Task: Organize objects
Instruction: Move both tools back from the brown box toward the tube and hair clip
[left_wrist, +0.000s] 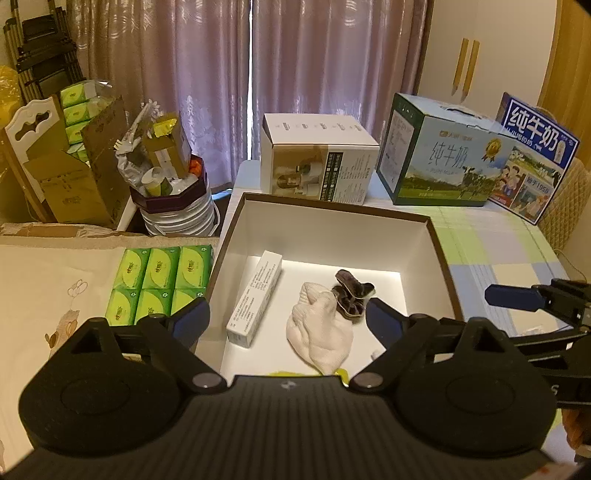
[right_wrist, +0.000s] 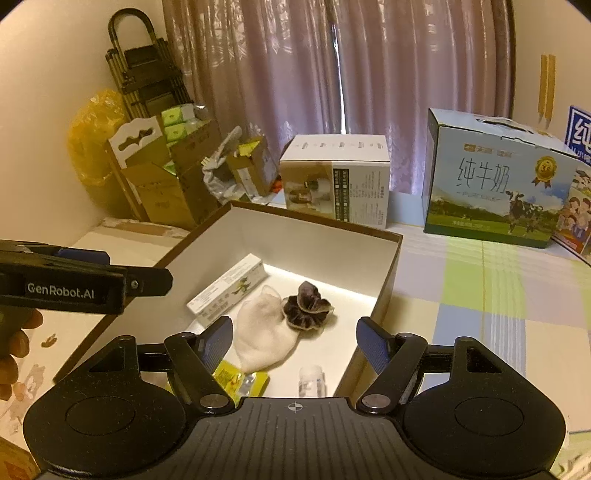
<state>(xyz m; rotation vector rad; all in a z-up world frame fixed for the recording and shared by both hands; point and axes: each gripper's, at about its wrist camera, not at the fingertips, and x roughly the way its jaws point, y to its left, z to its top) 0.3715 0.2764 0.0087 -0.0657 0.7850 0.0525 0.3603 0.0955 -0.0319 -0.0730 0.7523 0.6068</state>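
An open box (left_wrist: 332, 206) (right_wrist: 314, 218) with a brown rim and white inside lies on the table. In it are a long white carton (left_wrist: 255, 299) (right_wrist: 229, 282), a white sock (left_wrist: 317, 332) (right_wrist: 264, 339), a dark scrunchie (left_wrist: 351, 295) (right_wrist: 306, 304), a yellow packet (right_wrist: 240, 380) and a small clear bottle (right_wrist: 312, 380). My left gripper (left_wrist: 288, 317) hangs open above the box's near part, holding nothing. My right gripper (right_wrist: 295, 334) is open and empty too, above the box's near right corner. Each gripper shows at the edge of the other's view.
Green tissue packs (left_wrist: 155, 284) lie left of the box. Behind it stand a white appliance box (left_wrist: 317, 158), a milk carton (left_wrist: 443, 158) and a blue milk box (left_wrist: 535, 155). Cardboard clutter (left_wrist: 74, 177) fills the far left. Checked cloth (left_wrist: 498, 251) covers the right side.
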